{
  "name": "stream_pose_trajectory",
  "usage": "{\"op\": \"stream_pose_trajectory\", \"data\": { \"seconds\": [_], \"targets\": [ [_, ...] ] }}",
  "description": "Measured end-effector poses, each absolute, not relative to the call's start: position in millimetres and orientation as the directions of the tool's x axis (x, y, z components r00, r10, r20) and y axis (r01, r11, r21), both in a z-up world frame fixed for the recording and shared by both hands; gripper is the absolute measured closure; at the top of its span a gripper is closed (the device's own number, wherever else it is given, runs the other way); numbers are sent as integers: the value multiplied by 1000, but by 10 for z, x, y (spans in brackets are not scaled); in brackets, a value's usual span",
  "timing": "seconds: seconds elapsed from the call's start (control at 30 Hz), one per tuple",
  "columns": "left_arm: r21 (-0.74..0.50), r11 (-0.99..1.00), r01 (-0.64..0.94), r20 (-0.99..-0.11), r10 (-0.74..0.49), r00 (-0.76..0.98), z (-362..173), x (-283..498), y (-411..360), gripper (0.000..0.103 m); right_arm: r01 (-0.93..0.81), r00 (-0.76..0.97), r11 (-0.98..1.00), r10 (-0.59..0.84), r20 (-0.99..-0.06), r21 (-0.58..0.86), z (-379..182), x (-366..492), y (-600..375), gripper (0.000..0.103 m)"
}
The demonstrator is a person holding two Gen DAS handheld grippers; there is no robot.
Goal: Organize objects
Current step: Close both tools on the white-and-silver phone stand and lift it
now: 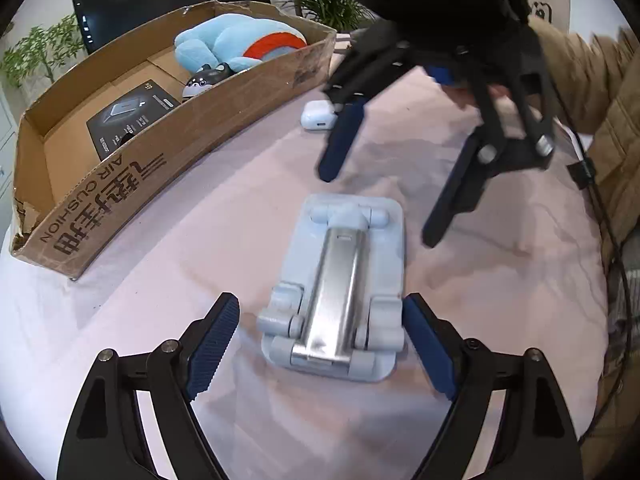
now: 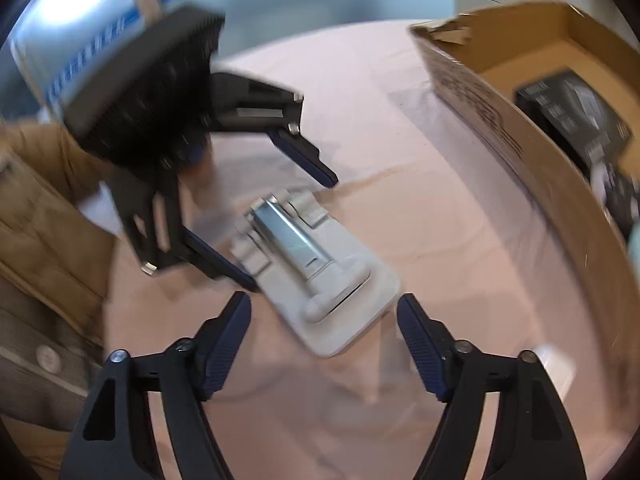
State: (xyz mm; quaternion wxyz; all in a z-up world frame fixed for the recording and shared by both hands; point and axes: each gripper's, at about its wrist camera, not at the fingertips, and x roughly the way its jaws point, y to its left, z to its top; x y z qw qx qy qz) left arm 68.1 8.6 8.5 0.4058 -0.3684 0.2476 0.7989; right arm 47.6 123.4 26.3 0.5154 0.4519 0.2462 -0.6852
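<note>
Straddling the near end of the stand (image 1: 334,292), the left gripper (image 1: 320,344) has its jaws spread wide, one blue pad on each side of the folded hinge, neither visibly touching it, so nothing is gripped yet. The stand lies flat on the pink cloth (image 1: 160,320), its metal arm folded down along its pale base. Beyond its far end the right gripper (image 1: 376,212) hangs in the air, jaws also apart and holding nothing; its own view is blurred but shows the same stand just ahead of its tips. Farther off, past the right gripper's fingers, a white earbud case (image 1: 319,119) sits on the cloth, still loose. To the left and ahead stands the box (image 1: 168,152), already holding a blue plush (image 1: 236,42), a small dog figure (image 1: 204,80) and a black carton (image 1: 132,118). By this layout the sorting looks well along: three things are boxed, while the stand and the case seem to remain, with the stand apparently next.
</note>
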Motion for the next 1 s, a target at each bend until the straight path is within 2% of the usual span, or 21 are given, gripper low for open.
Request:
{"op": "stream_pose_trajectory", "data": {
  "seconds": [0.17, 0.27, 0.33, 0.57, 1.0],
  "targets": [
    [89, -532, -842, -805, 459, -376, 87, 692, 32, 19, 980, -76, -200, -335, -939, -8, 142, 486, 976, 25],
    [61, -524, -850, -811, 470, -348, 88, 677, 22, 25, 993, -37, -116, -324, -945, 1, 96, 462, 893, 24],
    [38, -521, -853, -812, 481, -330, 94, 658, 18, 34, 997, -24, -83, -341, -940, 5, 83, 439, 874, 23],
    [24, -531, -847, -808, 488, -329, 93, 620, 11, 35, 990, -47, -140, -377, -925, 7, 76, 423, 1020, 26],
    [86, -468, -879, -830, 455, -323, 157, 610, 279, 36, 986, -42, -167, -336, -941, 16, 104, 362, 1339, 28]
  ]
}}
